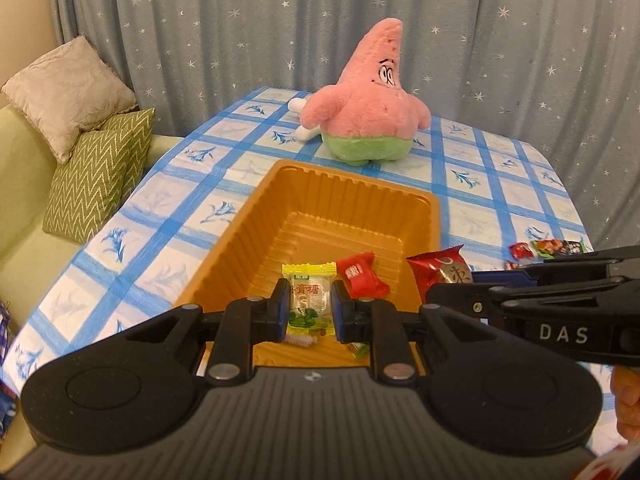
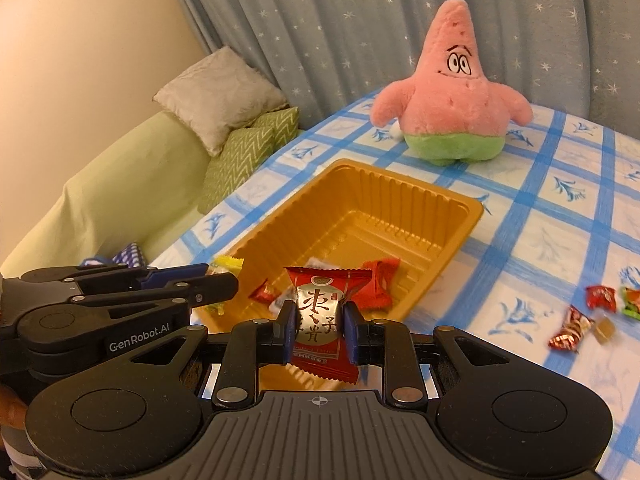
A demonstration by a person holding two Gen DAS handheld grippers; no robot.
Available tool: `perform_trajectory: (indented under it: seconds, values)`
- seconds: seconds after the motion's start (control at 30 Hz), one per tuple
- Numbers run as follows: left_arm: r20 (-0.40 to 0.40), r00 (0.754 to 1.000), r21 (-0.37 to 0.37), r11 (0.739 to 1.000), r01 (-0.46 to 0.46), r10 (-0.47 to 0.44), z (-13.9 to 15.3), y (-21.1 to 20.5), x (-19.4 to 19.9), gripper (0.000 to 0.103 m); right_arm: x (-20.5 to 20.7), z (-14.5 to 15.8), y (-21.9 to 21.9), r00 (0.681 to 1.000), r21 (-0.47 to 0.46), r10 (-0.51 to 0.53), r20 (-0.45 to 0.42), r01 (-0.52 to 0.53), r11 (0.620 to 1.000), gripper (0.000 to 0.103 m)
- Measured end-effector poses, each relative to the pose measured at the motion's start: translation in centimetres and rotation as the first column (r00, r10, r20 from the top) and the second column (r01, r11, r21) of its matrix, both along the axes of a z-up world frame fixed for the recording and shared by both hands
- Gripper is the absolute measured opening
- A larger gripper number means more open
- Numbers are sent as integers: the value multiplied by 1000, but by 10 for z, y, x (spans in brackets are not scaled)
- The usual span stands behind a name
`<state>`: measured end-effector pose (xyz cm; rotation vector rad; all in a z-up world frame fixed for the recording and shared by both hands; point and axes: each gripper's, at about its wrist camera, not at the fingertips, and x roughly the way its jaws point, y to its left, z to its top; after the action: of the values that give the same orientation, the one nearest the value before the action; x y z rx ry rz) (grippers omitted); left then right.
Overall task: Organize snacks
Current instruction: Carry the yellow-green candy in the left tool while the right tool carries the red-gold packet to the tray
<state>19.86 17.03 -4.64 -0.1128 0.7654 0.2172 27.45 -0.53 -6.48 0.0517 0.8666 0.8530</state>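
An orange plastic tray (image 1: 256,216) (image 2: 464,236) sits on the blue checked tablecloth. My left gripper (image 1: 311,307) is shut on a yellow-green candy packet (image 1: 309,300) and holds it over the tray's near end. My right gripper (image 2: 318,328) is shut on a red date snack packet (image 2: 320,312), also above the tray's near edge; that packet also shows in the left wrist view (image 1: 438,272). A red candy (image 1: 362,276) (image 2: 378,284) lies in the tray with a few other small wrapped pieces (image 2: 264,292).
A pink Patrick plush (image 1: 372,100) (image 2: 452,100) stands behind the tray. Several loose candies (image 2: 588,312) (image 1: 548,249) lie on the cloth to the right. A green sofa with cushions (image 1: 88,120) is off the table's left edge.
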Motion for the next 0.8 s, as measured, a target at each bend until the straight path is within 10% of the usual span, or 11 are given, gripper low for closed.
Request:
perform_trajectory:
  seconds: [0.8]
  values:
    - [-81,995,9,998,63,-62,-38,44,111,19,87,-38,42,993,-22,-103,-56,102,995,25]
